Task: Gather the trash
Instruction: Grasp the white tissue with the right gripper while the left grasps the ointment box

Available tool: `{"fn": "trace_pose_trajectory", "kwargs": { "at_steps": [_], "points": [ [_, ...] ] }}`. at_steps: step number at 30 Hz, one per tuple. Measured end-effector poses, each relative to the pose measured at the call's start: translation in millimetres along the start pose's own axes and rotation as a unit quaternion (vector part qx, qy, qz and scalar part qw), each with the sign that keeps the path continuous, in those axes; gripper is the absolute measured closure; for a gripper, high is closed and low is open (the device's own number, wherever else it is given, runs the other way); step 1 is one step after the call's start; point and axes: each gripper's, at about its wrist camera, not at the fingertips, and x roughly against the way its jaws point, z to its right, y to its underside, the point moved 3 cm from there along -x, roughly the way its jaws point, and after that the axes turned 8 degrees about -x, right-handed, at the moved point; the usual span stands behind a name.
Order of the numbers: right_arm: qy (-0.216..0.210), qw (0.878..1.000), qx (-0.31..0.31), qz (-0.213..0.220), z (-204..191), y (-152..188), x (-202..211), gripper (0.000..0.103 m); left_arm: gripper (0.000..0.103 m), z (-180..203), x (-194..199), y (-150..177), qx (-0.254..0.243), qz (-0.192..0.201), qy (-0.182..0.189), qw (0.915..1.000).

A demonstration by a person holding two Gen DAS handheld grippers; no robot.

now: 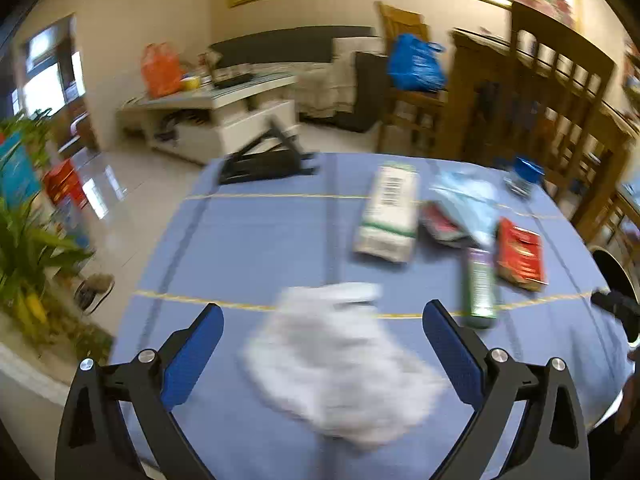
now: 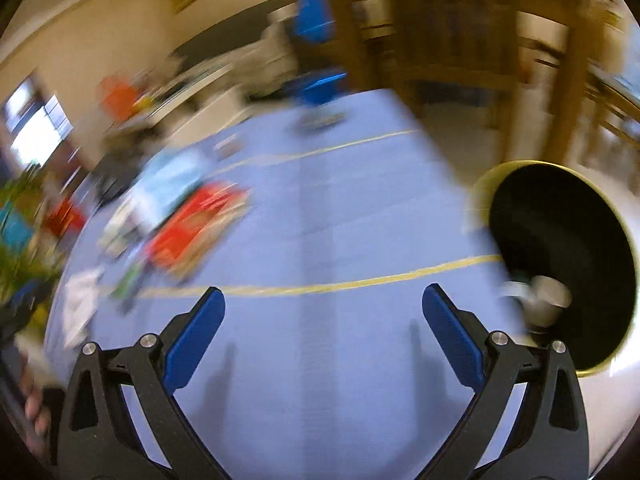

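My left gripper (image 1: 323,314) stands open above a crumpled white tissue (image 1: 340,364) that lies on the blue tablecloth (image 1: 248,240); the tissue is between the blue pads but apart from them. Beyond it lie a white carton (image 1: 390,212), a green tube (image 1: 479,286), a red packet (image 1: 519,254), a pale blue wrapper (image 1: 466,200) and a dark wrapper (image 1: 440,224). My right gripper (image 2: 323,300) is open over bare cloth, nothing between its pads. To its right sits the black-lined bin (image 2: 560,256) with a small pale object (image 2: 544,300) inside. The red packet (image 2: 196,228) is blurred at left.
A black folding stand (image 1: 268,160) and a blue-capped item (image 1: 524,174) sit at the table's far edge. Wooden chairs (image 1: 560,92), one bearing a blue bag (image 1: 416,64), stand behind. A plant (image 1: 24,240) and floor are left of the table. A hand (image 2: 34,412) shows lower left.
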Motion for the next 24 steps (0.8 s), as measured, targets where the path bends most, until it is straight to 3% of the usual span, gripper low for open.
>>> {"fn": "trace_pose_trajectory", "kwargs": {
  "at_steps": [6,10,13,19,21,22,24],
  "points": [
    [-0.109,0.990,0.063,-0.056,-109.2,16.5,-13.6,0.006,0.007,-63.2,6.1,5.2,0.063,0.010,-0.016,0.9978],
    [-0.148,0.981,0.097,-0.085,-157.4,25.5,-22.8,0.020,0.007,-86.0,7.6,9.3,0.084,0.016,-0.019,0.9962],
    [-0.187,0.969,0.122,-0.108,-193.4,28.5,-30.3,0.020,0.007,-104.5,10.1,12.2,0.108,0.020,-0.012,0.9938],
    [-0.179,0.945,0.224,-0.155,-255.8,65.8,-53.2,0.021,0.007,-114.4,12.9,13.7,0.120,0.024,-0.008,0.9924],
    [-0.152,0.940,0.262,-0.158,-264.8,79.6,-58.0,0.037,0.007,-114.1,13.7,14.4,0.117,0.024,-0.009,0.9928],
    [-0.130,0.937,0.281,-0.158,-267.7,86.4,-62.8,0.050,0.007,-113.8,13.6,14.5,0.116,0.024,-0.009,0.9930],
    [-0.096,0.933,0.319,-0.135,-269.0,92.2,-59.6,0.068,0.007,-113.1,11.5,14.0,0.116,0.023,-0.006,0.9929]
  ]
}}
